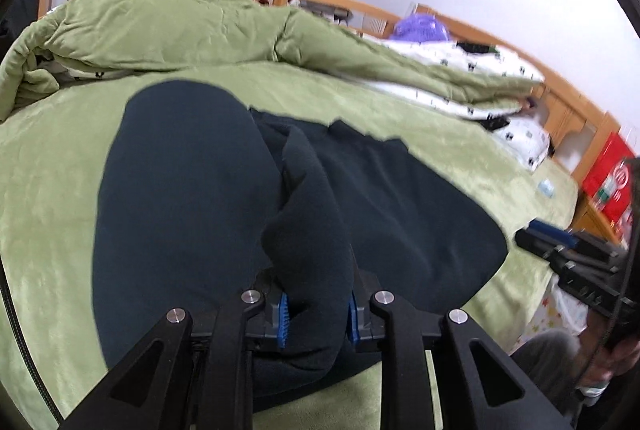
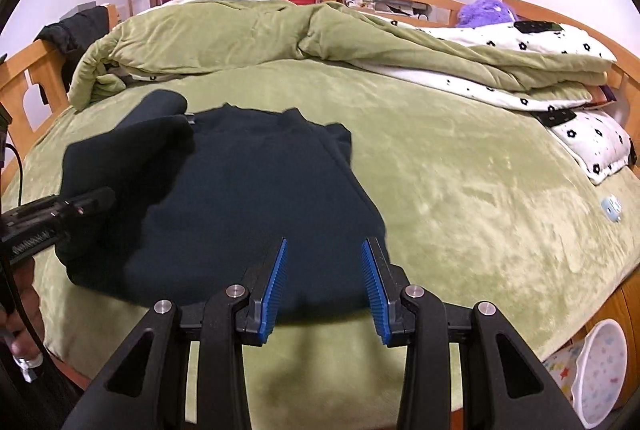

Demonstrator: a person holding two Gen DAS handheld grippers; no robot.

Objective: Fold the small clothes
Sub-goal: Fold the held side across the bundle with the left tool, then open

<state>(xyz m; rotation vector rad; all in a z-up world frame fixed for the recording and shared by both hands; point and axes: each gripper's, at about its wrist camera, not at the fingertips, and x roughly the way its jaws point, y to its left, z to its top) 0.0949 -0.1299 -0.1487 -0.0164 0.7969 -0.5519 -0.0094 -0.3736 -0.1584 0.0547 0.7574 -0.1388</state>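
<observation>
On the green bed sheet [image 2: 460, 190] the dark garment [image 2: 256, 198] is lying spread out, its near hem reaching almost to the bed's front edge. Your left tool [image 1: 316, 318] is pinching a raised fold of that garment between its blue pads, lifting the fabric off the sheet on the garment's left side. Your right tool [image 2: 324, 286] is hovering over the near hem with its fingers spread apart and nothing between them.

To the right of the garment you are getting a wide stretch of bare sheet, running out to the bed's right edge. A small pale blue item [image 2: 611, 208] is lying there, well apart from the cloth. Behind the garment a bunched green quilt [image 2: 224, 34] is crossing the bed, and its white flowered side [image 2: 532, 50] is piling up toward the right, closing off the far side. A wooden bed frame [image 2: 36, 70] is rimming the left and back. A purple plush toy [image 2: 486, 10] is sitting near the far rail.
</observation>
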